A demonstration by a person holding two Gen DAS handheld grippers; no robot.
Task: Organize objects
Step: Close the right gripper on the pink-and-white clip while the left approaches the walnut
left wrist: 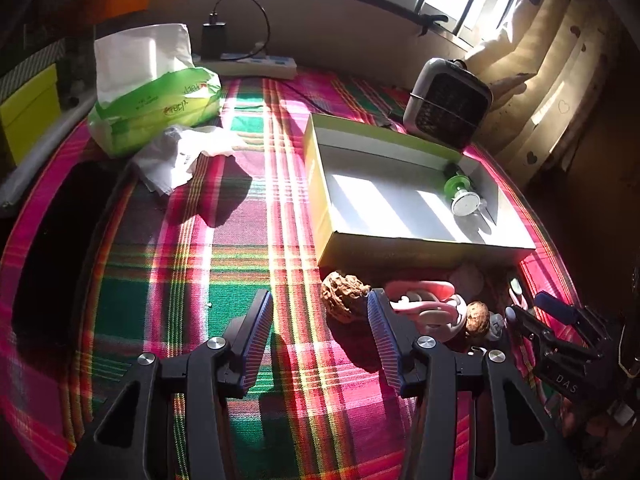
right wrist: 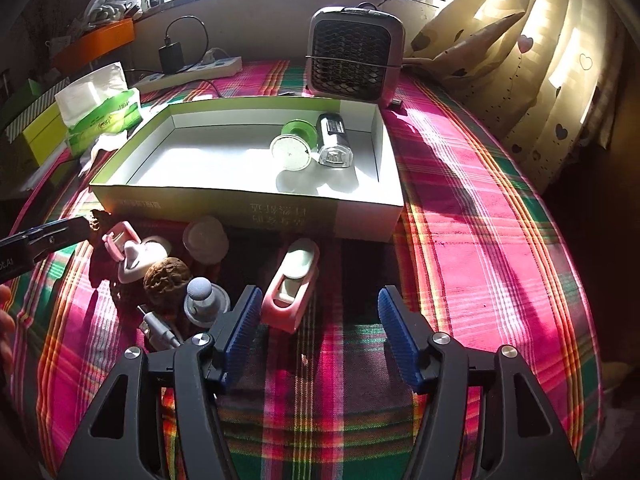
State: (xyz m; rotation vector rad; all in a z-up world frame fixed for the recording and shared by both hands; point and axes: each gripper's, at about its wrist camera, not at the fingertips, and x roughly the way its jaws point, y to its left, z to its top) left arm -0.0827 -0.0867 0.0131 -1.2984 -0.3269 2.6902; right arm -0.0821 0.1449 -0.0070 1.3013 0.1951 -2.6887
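Observation:
An open green-and-white box (right wrist: 168, 198) (left wrist: 400, 244) sits on the plaid cloth and holds a green spool (right wrist: 292, 146) (left wrist: 460, 192) and a clear bottle (right wrist: 334, 140). In front of it lie small items: a large walnut (left wrist: 344, 292), a smaller walnut (right wrist: 166, 278) (left wrist: 478, 316), pink clips (right wrist: 130, 254) (left wrist: 424, 304), a pink case (right wrist: 292, 284), a grey knob (right wrist: 204, 296) and a white cap (right wrist: 204, 238). My left gripper (left wrist: 320, 340) is open and empty, just left of the large walnut. My right gripper (right wrist: 316, 336) is open and empty, just behind the pink case.
A tissue pack (left wrist: 156, 92) (right wrist: 100, 100) and crumpled tissue (left wrist: 176, 156) lie at the left. A small fan heater (right wrist: 354, 54) (left wrist: 448, 104) stands behind the box. A power strip with charger (right wrist: 192, 68) lies by the wall. Curtains (right wrist: 540, 60) hang at the right.

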